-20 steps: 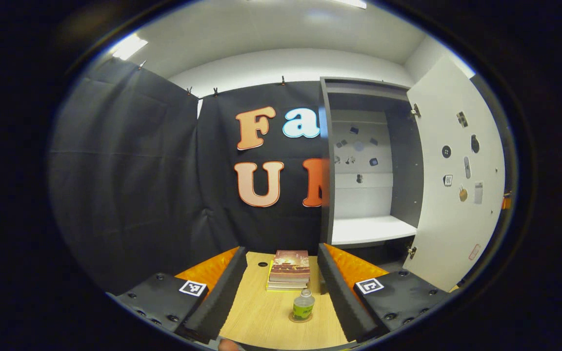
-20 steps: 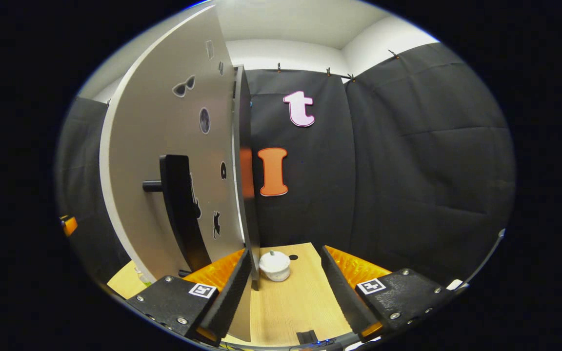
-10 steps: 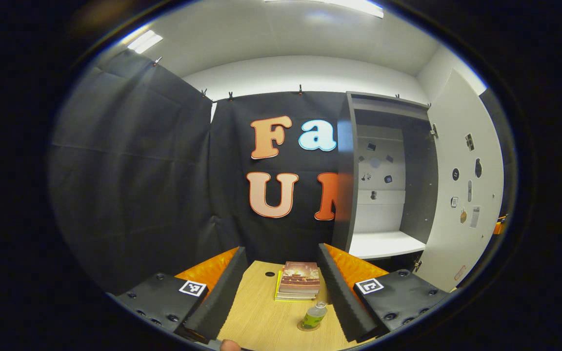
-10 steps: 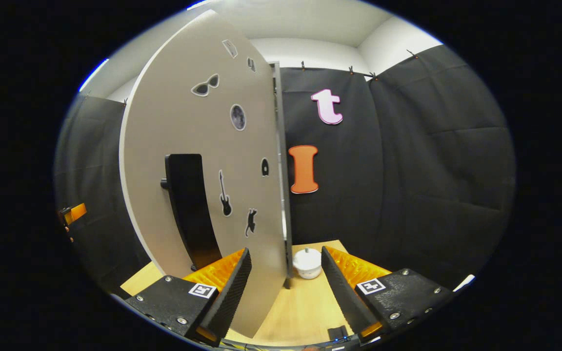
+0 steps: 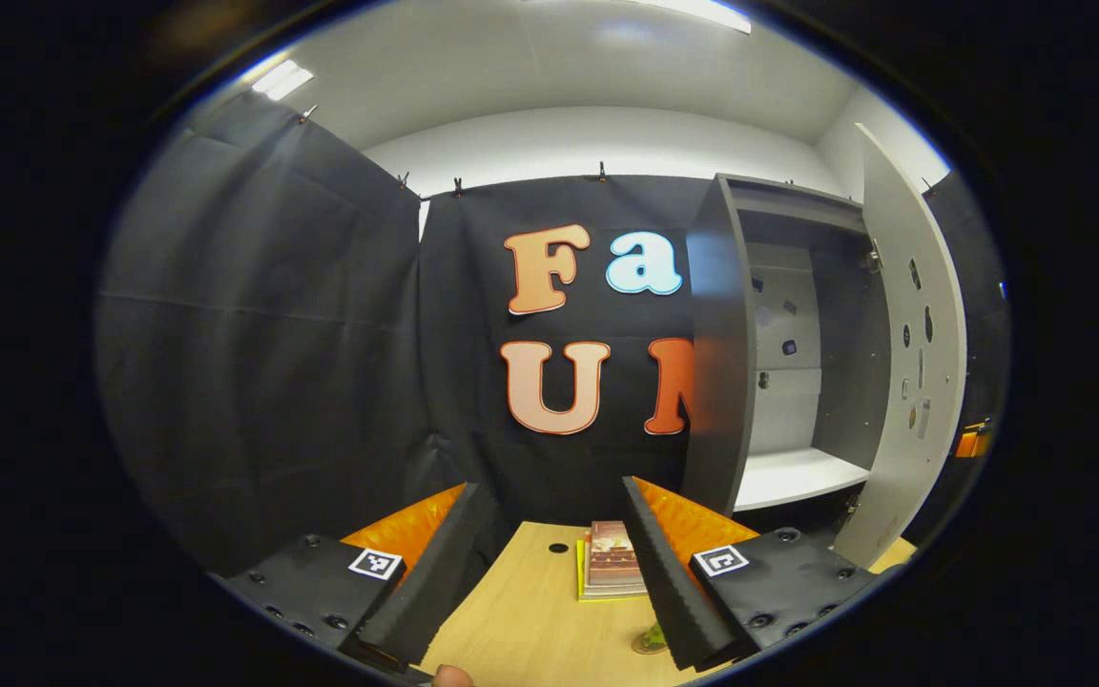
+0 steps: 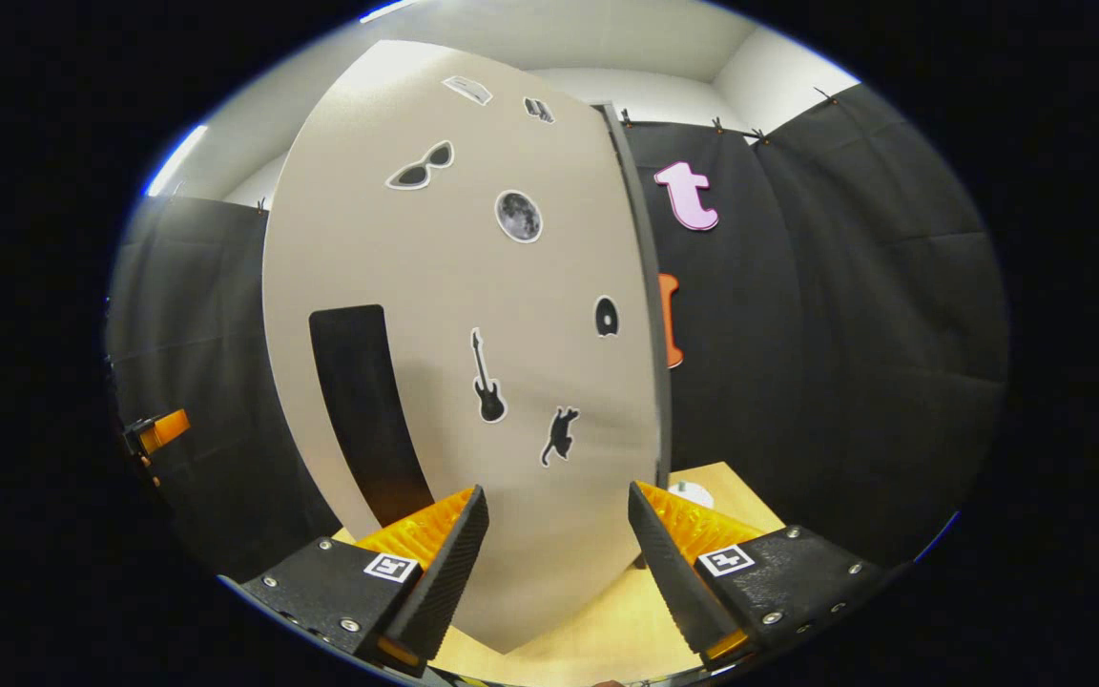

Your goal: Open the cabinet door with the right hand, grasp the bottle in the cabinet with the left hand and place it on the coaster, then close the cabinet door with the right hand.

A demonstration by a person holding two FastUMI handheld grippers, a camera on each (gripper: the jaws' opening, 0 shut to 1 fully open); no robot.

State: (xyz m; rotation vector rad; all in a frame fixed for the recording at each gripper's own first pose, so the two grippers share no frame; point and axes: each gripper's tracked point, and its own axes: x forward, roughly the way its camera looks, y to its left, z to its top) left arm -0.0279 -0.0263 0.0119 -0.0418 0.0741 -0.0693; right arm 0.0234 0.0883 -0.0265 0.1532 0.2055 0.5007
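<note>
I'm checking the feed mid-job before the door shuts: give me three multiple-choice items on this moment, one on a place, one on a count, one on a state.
1. Where do the books lie?
A. on the wooden table
B. on the cabinet shelf
C. on the floor

2. How many animal-shaped stickers show on the cabinet door front?
A. none
B. one
C. three

3. How do the right gripper jaws stand?
A. clamped on the handle
B. apart, holding nothing
C. shut together

Answers:
1 A, the stack rests on the tabletop.
2 B, a single cat sticker.
3 B, a wide gap separates the fingers.
</note>
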